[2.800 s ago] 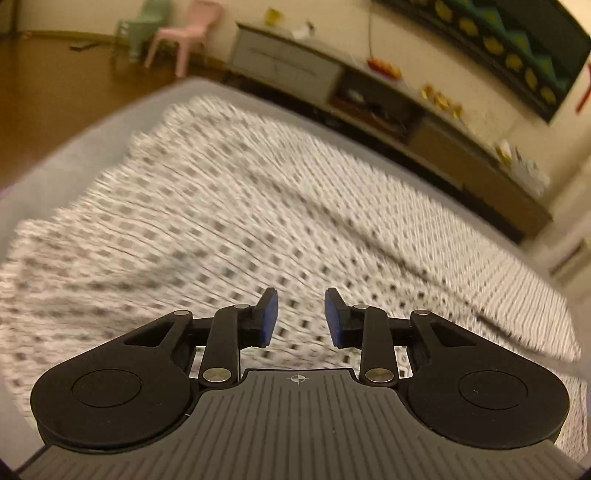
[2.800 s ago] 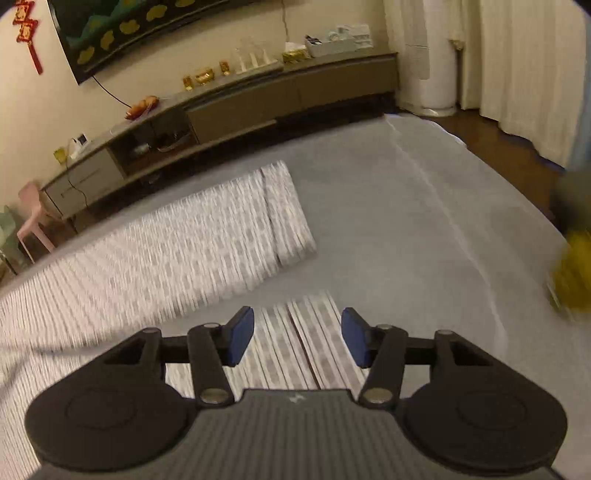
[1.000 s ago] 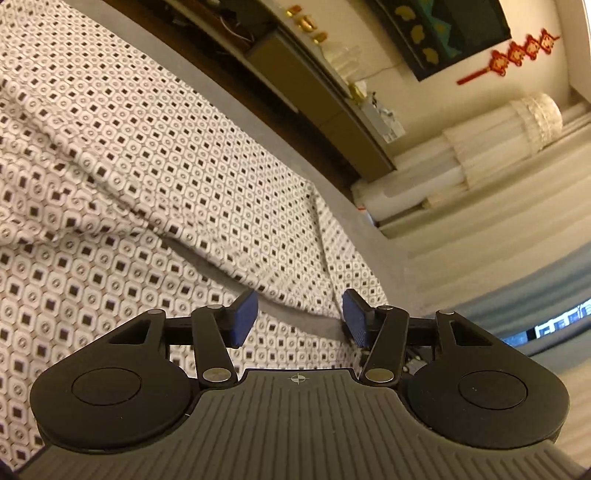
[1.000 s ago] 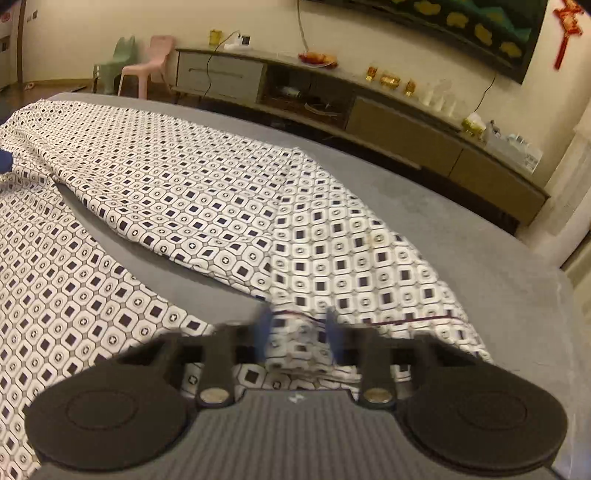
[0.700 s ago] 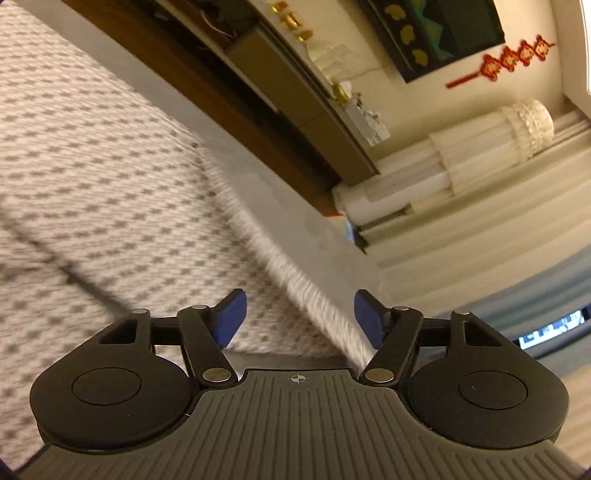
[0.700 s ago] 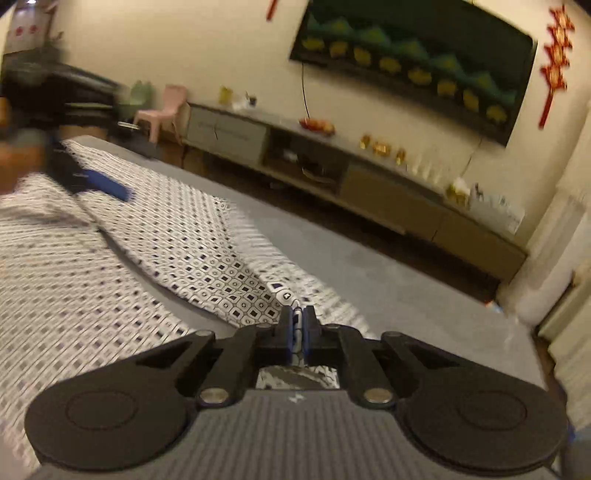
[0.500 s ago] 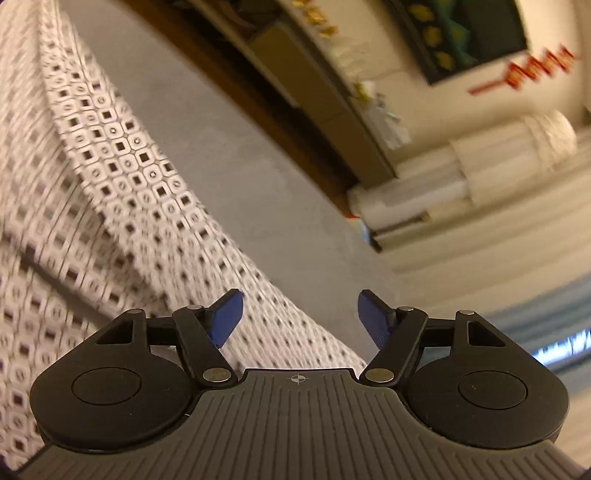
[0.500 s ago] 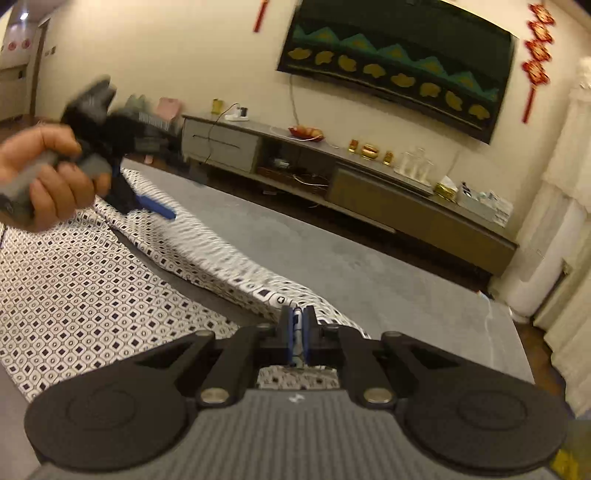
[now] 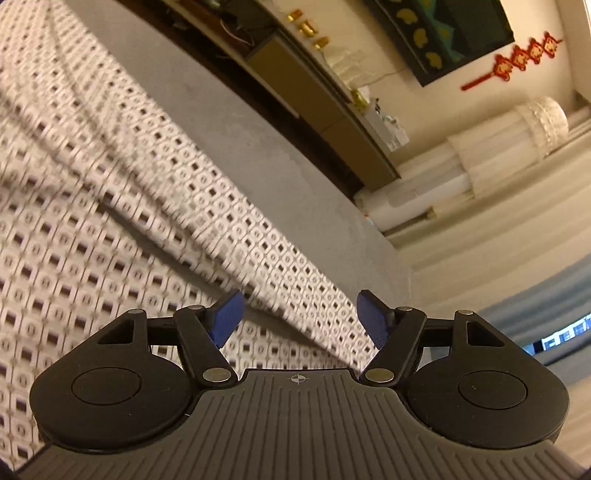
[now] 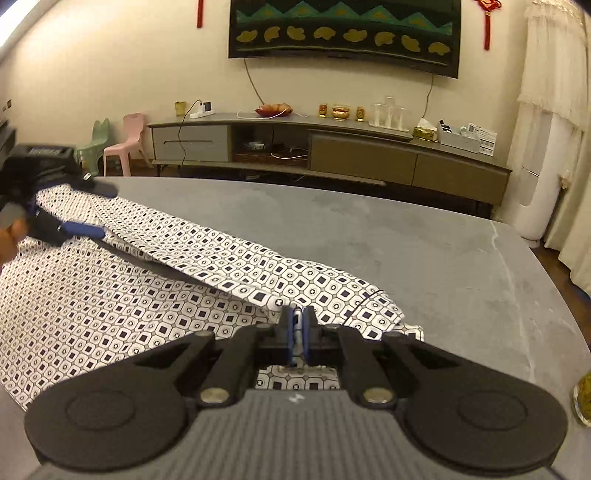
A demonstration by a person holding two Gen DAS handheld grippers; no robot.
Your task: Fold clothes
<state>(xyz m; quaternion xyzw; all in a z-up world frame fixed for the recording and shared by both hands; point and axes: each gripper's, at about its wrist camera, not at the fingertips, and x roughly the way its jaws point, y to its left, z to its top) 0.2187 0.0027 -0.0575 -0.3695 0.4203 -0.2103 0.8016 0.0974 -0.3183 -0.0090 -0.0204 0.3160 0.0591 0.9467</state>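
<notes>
A white garment with a black square pattern (image 10: 122,306) lies spread on the grey table (image 10: 424,240). One part of it is lifted into a taut band (image 10: 236,258) running from far left to the near middle. My right gripper (image 10: 296,334) is shut on the near end of that band. In the right wrist view my left gripper (image 10: 92,210) hovers open at the band's far end, held by a hand (image 10: 9,236). In the left wrist view the garment (image 9: 92,229) fills the left, and my left gripper (image 9: 297,314) stands open just above the fabric with nothing between its fingers.
A long low TV cabinet (image 10: 332,147) with cups and small items runs along the far wall under a wall screen (image 10: 343,33). Two small plastic chairs (image 10: 118,144) stand at the far left. A yellow object (image 10: 583,398) sits at the table's right edge. Curtains (image 10: 557,110) hang on the right.
My right gripper closed on the garment's end and lifted it, pulling the strip taut. My left gripper opened wider and swung along the fabric toward its far end.
</notes>
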